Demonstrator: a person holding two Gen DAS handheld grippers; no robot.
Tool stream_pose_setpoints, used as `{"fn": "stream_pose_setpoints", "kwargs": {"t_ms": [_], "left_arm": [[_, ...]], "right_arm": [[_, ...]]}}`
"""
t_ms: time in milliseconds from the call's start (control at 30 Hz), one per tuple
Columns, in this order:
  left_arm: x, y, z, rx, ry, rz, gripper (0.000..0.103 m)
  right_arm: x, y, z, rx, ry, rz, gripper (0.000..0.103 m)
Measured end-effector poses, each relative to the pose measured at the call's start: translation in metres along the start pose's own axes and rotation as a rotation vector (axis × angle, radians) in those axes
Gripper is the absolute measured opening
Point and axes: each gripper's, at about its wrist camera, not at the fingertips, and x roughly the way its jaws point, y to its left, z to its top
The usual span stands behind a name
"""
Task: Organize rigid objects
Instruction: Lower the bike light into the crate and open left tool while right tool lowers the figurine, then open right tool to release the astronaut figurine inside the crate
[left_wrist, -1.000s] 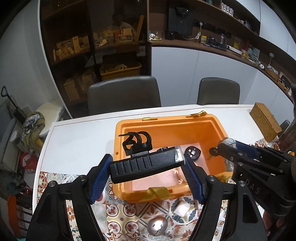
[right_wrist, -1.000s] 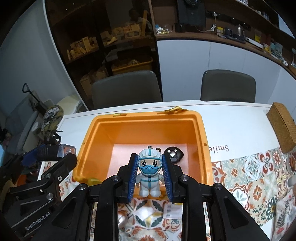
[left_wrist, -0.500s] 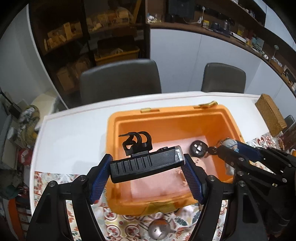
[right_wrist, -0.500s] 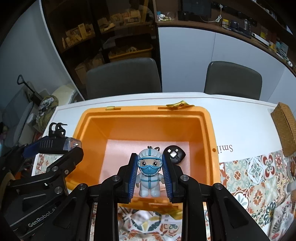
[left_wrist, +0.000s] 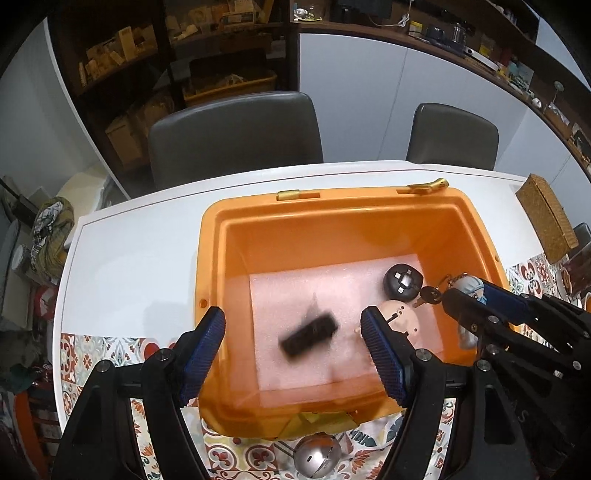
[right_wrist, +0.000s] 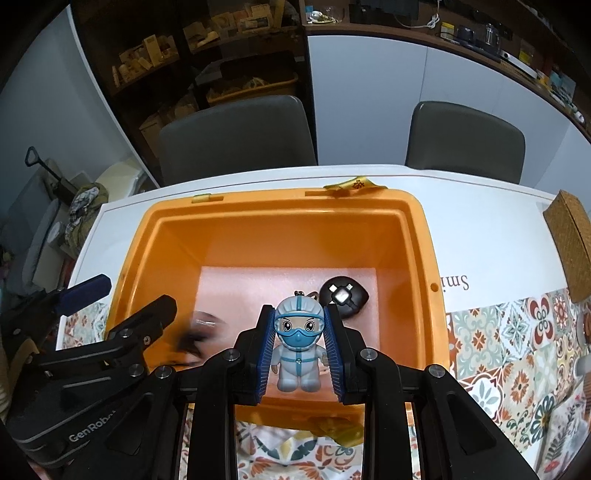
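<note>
An orange bin (left_wrist: 332, 199) with a pink foam floor stands on the white table. My left gripper (left_wrist: 291, 321) hangs open above the bin's near half, nothing between its blue pads. Below it a long black object (left_wrist: 309, 338) is blurred over the foam, also blurred in the right wrist view (right_wrist: 195, 339). My right gripper (right_wrist: 299, 312) is shut on a small figurine (right_wrist: 299, 343) in a white suit and blue mask, held upright over the bin's near right part. The figurine's keyring (left_wrist: 430, 294) dangles from its head.
A round black item with white plugs (left_wrist: 402, 282) and a pale pink toy (left_wrist: 400, 315) lie in the bin. A silver ball (left_wrist: 317, 456) sits on the patterned cloth in front. A woven box (left_wrist: 546, 218) is at the right; two grey chairs (left_wrist: 236, 136) stand behind.
My left gripper let go of the long black object, which has dropped into the bin. Both grippers have come forward and down over the bin; the right one still holds the figurine.
</note>
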Motion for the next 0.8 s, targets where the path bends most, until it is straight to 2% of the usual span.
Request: {"fn": "stream_pose_setpoints", "kwargs": {"t_ms": [433, 733, 800], "left_arm": [[-0.015, 0.029, -0.02, -0.019, -0.028, 0.175, 0.091], [-0.024, 0.054, -0.034, -0.083, -0.021, 0.195, 0.092], [-0.025, 0.056, -0.036, -0.087, -0.019, 0.186, 0.092]], "right_arm": [[0.008, 0.022, -0.005, -0.039, 0.021, 0.027, 0.027], [0.015, 0.05, -0.009, -0.093, 0.032, 0.041, 0.027], [0.016, 0.053, -0.01, -0.095, 0.037, 0.039, 0.035]]}}
